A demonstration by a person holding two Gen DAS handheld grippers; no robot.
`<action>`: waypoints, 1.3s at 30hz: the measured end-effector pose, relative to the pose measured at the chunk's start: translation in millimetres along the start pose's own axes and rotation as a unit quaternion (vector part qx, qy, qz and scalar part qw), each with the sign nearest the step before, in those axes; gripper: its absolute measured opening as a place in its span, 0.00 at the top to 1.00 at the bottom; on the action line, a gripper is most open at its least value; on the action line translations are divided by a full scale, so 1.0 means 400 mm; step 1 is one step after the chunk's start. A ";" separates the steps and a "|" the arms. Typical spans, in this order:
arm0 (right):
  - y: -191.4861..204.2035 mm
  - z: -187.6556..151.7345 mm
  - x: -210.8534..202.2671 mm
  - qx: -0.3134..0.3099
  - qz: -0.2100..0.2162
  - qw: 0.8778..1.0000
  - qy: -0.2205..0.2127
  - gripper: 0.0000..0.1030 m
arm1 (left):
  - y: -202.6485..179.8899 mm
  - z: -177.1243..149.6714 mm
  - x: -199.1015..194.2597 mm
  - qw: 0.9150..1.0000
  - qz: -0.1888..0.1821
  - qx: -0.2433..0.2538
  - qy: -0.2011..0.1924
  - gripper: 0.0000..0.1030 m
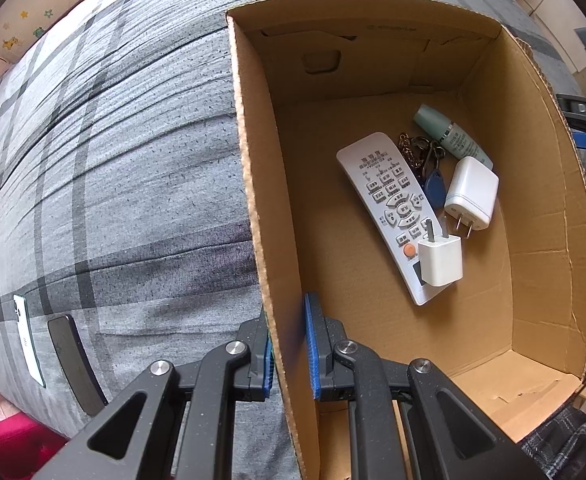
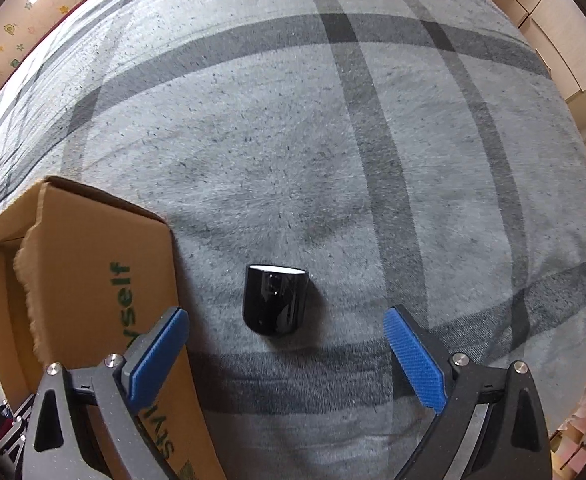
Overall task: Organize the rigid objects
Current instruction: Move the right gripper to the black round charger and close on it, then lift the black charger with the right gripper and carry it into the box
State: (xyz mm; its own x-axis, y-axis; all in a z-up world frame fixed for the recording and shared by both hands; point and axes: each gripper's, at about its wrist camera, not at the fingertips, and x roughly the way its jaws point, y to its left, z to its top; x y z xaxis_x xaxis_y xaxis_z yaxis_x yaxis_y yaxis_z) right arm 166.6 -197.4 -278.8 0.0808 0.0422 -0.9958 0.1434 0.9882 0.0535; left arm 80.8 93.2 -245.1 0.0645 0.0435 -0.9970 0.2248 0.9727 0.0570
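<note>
Left hand-held gripper [image 1: 289,350] pinching cardboard box [image 1: 253,184] wall; right hand-held gripper [image 2: 287,360] spread above black, seemingly glossy cap [image 2: 275,304] on bed [image 2: 293,140].

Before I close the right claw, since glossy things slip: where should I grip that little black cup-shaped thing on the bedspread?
Grip the black cup across its curved side walls, coming straight down from above. It sits centred ahead of the open right claw, apart from the cardboard box, so both pads likely fit.
</note>
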 end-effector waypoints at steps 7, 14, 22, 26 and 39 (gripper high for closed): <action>-0.006 0.017 0.044 0.002 0.000 1.000 0.007 0.17 | 0.002 0.004 0.004 1.000 -0.001 -0.002 0.003 0.87; -0.006 0.020 0.061 0.008 0.018 1.000 0.018 0.61 | 0.003 0.006 0.008 1.000 0.000 -0.002 0.004 0.87; 0.012 0.012 0.040 0.005 0.006 1.000 0.010 0.61 | 0.002 0.005 0.009 1.000 0.001 -0.002 0.004 0.86; 0.016 -0.004 0.010 0.006 0.004 1.000 0.005 0.61 | 0.000 0.005 0.007 1.000 0.001 -0.004 0.003 0.86; -0.003 -0.036 -0.098 0.011 0.002 1.000 -0.022 0.61 | -0.005 0.004 -0.009 1.000 0.001 -0.002 0.000 0.86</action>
State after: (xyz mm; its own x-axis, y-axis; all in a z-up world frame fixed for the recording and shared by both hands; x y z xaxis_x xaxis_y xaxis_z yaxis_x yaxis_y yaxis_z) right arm 148.9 -198.0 -241.0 0.1249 0.0383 -0.9914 0.1655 0.9844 0.0588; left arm 81.5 90.8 -241.6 0.0660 0.0462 -0.9967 0.2198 0.9737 0.0597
